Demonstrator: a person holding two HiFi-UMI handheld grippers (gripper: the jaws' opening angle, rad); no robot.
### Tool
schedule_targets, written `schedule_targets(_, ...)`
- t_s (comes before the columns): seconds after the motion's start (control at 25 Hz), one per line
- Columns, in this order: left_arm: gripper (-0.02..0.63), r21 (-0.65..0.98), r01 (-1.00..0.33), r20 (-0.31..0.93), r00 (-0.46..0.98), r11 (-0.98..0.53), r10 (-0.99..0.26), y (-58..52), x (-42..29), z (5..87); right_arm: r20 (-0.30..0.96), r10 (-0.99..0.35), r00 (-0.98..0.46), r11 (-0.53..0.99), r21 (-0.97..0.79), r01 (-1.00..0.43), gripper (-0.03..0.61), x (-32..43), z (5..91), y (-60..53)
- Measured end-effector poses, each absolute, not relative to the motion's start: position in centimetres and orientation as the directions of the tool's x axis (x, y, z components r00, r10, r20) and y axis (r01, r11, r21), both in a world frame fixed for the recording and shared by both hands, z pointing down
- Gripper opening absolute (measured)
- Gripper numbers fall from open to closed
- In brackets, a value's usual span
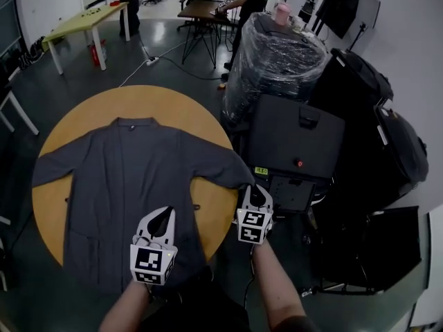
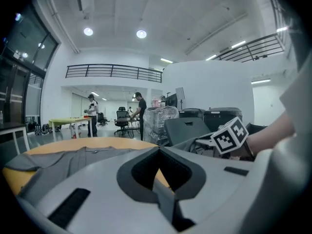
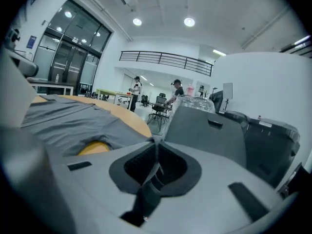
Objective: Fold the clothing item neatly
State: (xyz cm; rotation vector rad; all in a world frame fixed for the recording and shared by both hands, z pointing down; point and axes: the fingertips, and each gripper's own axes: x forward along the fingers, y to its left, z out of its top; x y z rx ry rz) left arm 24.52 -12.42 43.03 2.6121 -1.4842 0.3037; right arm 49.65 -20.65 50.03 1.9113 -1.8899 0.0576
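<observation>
A dark grey cardigan [image 1: 124, 178] lies spread flat, collar away from me, on a round wooden table [image 1: 166, 102]. My left gripper [image 1: 164, 213] hovers over its near right side, jaws shut, with a thin strip of grey fabric pinched between them [image 2: 157, 188]. At the table's right edge my right gripper [image 1: 256, 191] is shut on the end of the right sleeve [image 1: 221, 171]. In the right gripper view dark cloth runs through its jaws [image 3: 155, 172], and the cardigan [image 3: 63, 121] lies to the left of them. The left sleeve [image 1: 52, 168] lies stretched out.
Close to the table's right side stand a black case [image 1: 294, 140] and a plastic-wrapped stack [image 1: 277, 54], with more black bags behind. A green table [image 1: 86, 19], a desk and two people stand at the back. White furniture legs [image 1: 17, 113] are at the left.
</observation>
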Motion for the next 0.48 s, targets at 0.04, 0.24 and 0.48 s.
schedule_targets(0.04, 0.008, 0.001, -0.862, 0.231, 0.493, -0.507, -0.839, -12.6, 23.9, 42.7, 0.329, -0.943, 0.049, 0.044, 0.27, -0.962, 0.014, 49.1, 49.5, -20.9)
schedule_targets(0.24, 0.008, 0.015, -0.894, 0.212, 0.441, -0.449, -0.872, -14.2, 22.4, 41.8, 0.314, -0.949, -0.018, 0.085, 0.203, -0.976, 0.014, 46.7, 48.2, -22.3)
schedule_targets(0.48, 0.008, 0.003, -0.906, 0.211, 0.413, -0.422, -0.886, -15.9, 22.1, 40.5, 0.294, -0.952, -0.081, 0.131, 0.157, -0.979, 0.014, 45.3, 46.2, -24.7)
